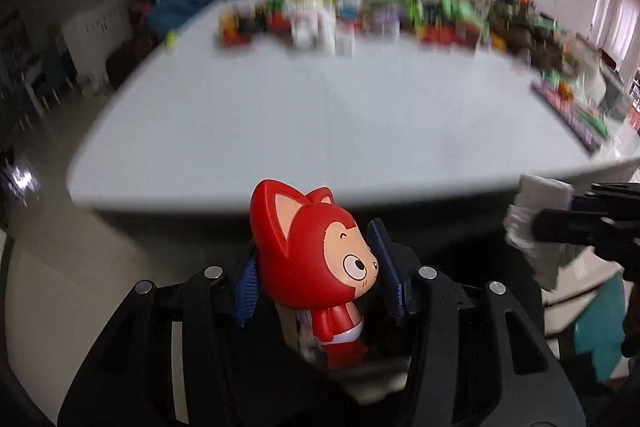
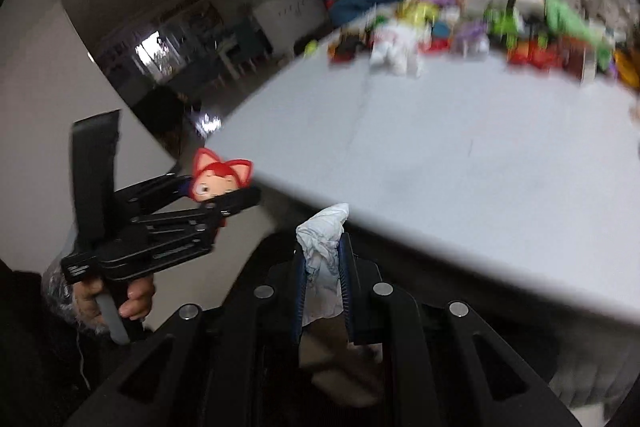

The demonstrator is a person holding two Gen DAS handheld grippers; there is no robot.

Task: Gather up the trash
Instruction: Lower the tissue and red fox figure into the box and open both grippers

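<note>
From the left wrist view, the left gripper (image 1: 316, 259) tilts downward off the near edge of the white table (image 1: 320, 131), its two blue pads (image 1: 386, 263) clamped partway closed against the head of one red fox figurine (image 1: 316, 263). To the right, also off that edge, the right gripper (image 1: 532, 223) pinches one crumpled white tissue (image 1: 520, 227).

From the right wrist view, the right gripper (image 2: 324, 267) angles down before the table (image 2: 460, 155), nearly closed on the tissue (image 2: 322, 243). One hand (image 2: 120, 301) grips the handle of the left gripper (image 2: 224, 193), which carries the figurine (image 2: 216, 179) left of the table's corner. A blurred row of colourful items (image 2: 480, 27) lines the table's far side, too smeared to count.
</note>
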